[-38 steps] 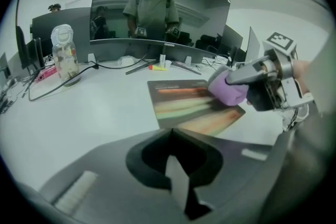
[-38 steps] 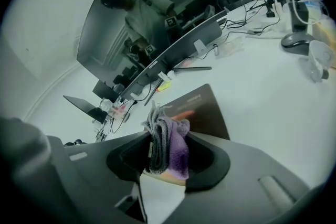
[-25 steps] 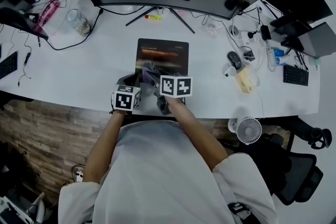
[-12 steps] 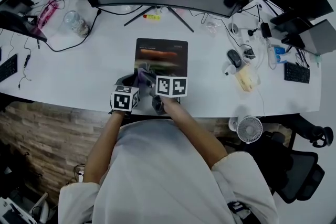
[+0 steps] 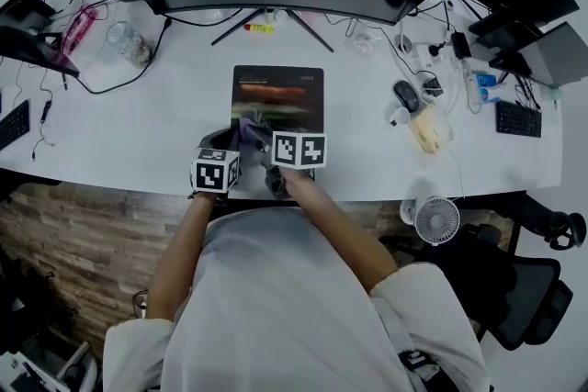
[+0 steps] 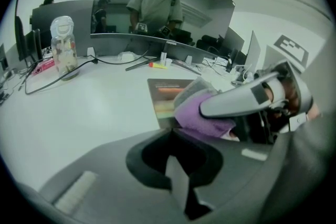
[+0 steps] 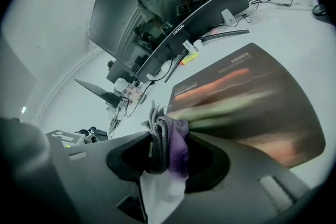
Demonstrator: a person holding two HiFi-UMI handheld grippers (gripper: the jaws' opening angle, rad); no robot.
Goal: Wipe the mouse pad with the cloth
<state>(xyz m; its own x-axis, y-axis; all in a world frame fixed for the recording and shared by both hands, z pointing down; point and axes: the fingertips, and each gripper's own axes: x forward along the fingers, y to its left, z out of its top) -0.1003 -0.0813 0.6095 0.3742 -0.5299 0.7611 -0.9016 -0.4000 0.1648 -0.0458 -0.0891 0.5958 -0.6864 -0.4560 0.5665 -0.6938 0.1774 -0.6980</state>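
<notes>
Cloth (image 7: 169,145): grey and purple, bunched; I have my right gripper (image 7: 164,136) clenched on it, over the near edge of the mouse pad (image 5: 277,92)
Mouse pad: dark, flat on the white desk (image 5: 156,119), before the monitor stand (image 5: 266,21)
Left gripper (image 6: 171,139): jaws pressed together on nothing, just beside the right

Soft ribbed cloth (image 7: 168,145), matt mouse pad (image 7: 247,99), smooth desk (image 5: 165,115).
</notes>
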